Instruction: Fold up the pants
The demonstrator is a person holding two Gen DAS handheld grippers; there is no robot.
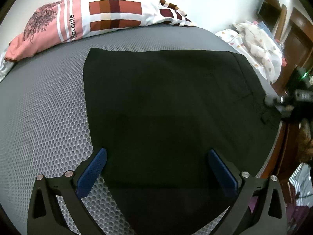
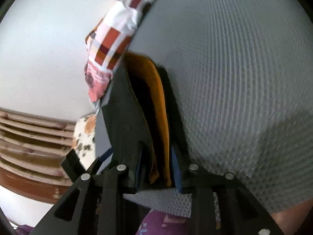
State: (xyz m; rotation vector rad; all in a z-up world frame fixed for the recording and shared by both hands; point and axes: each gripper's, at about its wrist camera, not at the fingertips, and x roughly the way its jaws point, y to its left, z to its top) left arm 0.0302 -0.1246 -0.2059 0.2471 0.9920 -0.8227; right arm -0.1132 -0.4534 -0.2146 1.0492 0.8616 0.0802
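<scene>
Black pants (image 1: 166, 101) flat on grey mattress (image 1: 49, 107), waistband at right edge. Left gripper (image 1: 156, 168) spread wide above near hem, empty. Right gripper (image 2: 156, 168) pinching waistband fabric, orange lining (image 2: 158, 105) showing, probably lifting for fold.

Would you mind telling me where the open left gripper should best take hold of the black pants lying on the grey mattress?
Probably at the near hem of the black pants, the straight edge lying between the left gripper fingers. Come from the near side, low along the grey mattress, so one finger slides under. The folded cloth lies flat there, and the right gripper already pinches the far right side.
</scene>
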